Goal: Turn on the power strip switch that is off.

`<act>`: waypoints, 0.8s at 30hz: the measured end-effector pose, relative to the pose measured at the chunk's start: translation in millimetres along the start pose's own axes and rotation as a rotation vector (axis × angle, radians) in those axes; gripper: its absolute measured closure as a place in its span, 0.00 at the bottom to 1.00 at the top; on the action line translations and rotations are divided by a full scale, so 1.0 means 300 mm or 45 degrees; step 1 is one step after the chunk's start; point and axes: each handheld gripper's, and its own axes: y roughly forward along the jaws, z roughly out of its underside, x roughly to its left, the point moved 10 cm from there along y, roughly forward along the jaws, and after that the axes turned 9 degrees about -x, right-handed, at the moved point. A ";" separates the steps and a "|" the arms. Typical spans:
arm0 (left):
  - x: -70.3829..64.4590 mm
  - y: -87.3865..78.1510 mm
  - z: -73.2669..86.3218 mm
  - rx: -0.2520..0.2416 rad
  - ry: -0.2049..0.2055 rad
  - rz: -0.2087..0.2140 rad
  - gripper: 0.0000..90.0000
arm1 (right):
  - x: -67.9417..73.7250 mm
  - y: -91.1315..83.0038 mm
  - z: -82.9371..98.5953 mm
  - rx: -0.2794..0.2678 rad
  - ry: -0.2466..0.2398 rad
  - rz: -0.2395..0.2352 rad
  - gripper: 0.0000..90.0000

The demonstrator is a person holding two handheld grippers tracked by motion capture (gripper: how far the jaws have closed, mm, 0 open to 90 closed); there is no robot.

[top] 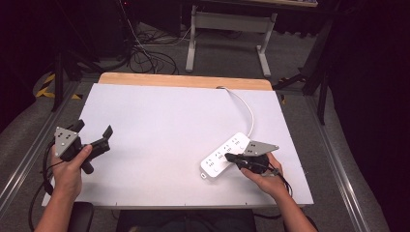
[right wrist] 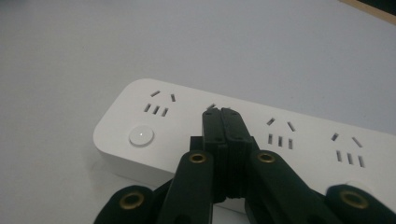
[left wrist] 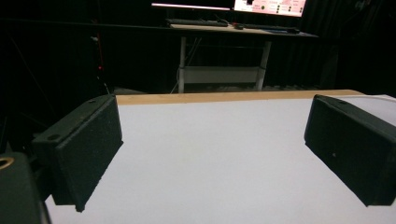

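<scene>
Right gripper (right wrist: pixel 222 112), jaws together, rests over the power strip (right wrist: pixel 299 140); press squarely on a button (right wrist: pixel 141 136); left gripper (top: pixel 94 133) idles, jaws apart.

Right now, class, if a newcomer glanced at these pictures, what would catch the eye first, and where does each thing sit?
First, the white power strip at the right of the white table sheet, its cord curving to the far edge. The right gripper, jaws shut together, rests its tips over the strip's sockets, near a round button. At the left edge, the left gripper is held with jaws wide apart, nothing between them.
</scene>
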 end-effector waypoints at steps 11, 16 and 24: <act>-0.001 -0.001 0.001 0.001 -0.001 0.001 0.05 | 0.000 0.021 0.021 0.040 0.004 0.022 1.00; -0.003 -0.002 0.002 0.002 0.002 0.003 0.06 | -0.006 0.025 0.023 0.051 0.019 0.065 1.00; -0.001 0.000 0.003 0.007 0.001 0.004 0.06 | -0.013 0.013 0.029 0.074 0.045 0.067 1.00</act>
